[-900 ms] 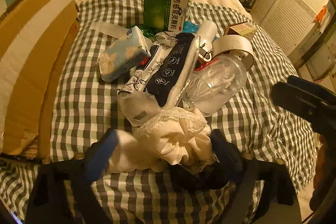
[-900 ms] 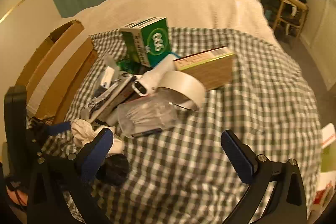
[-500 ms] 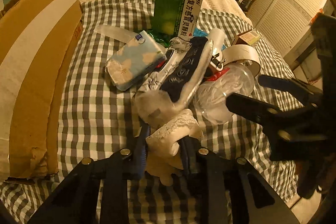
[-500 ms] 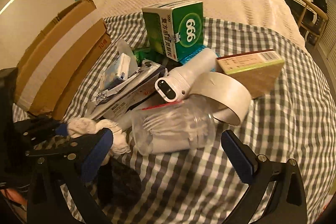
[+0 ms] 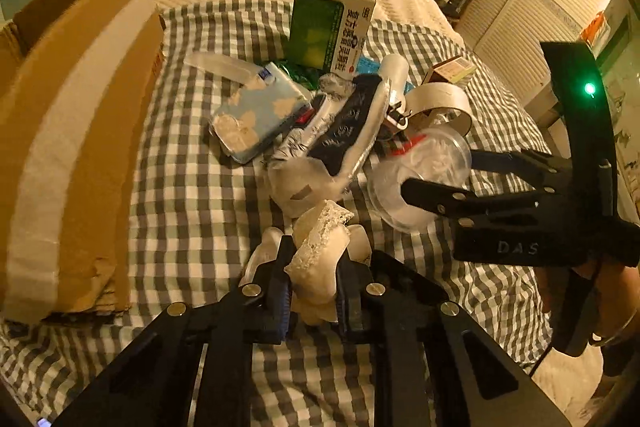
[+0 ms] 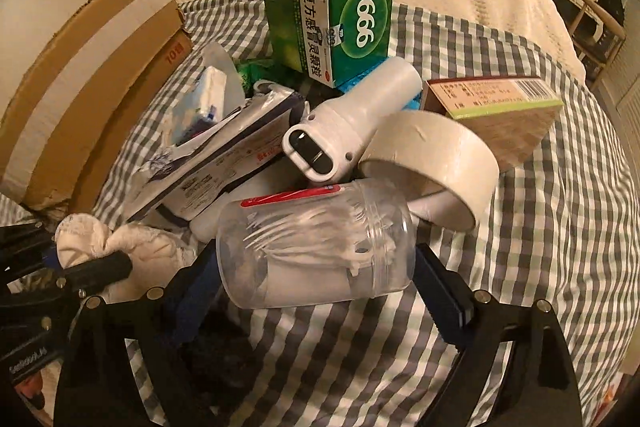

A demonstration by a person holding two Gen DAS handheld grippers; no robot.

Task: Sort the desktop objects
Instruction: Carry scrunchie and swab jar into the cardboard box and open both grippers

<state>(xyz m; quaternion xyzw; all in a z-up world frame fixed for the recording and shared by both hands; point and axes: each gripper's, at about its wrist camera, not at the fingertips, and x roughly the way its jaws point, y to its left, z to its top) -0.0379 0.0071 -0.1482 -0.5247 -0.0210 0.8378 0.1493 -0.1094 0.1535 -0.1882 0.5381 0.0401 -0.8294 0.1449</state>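
Note:
A heap of small objects lies on a checked cloth (image 5: pixel 180 195). My left gripper (image 5: pixel 316 267) is shut on a white lace-trimmed cloth (image 5: pixel 320 239), which bulges up between the pads; the same cloth (image 6: pixel 132 243) shows at the left of the right wrist view. My right gripper (image 6: pixel 316 267) stands open astride a clear plastic jar (image 6: pixel 312 247) lying on its side with white plastic pieces inside. One finger sits at each end of the jar, and I see no squeeze. In the left wrist view the right gripper (image 5: pixel 436 171) reaches the jar (image 5: pixel 424 163) from the right.
Behind the jar are a tape roll (image 6: pixel 432 163), a white handheld device (image 6: pixel 348 123), a green box (image 6: pixel 332 23), a brown box (image 6: pixel 496 107), foil packets (image 5: pixel 348 123) and a blue tissue pack (image 5: pixel 260 115). An open cardboard box (image 5: pixel 80 147) stands at left. A dark object (image 6: pixel 216 355) lies under my right gripper.
My left gripper went from open around the white cloth to shut on it. My right gripper moved forward until the clear jar lay between its fingers.

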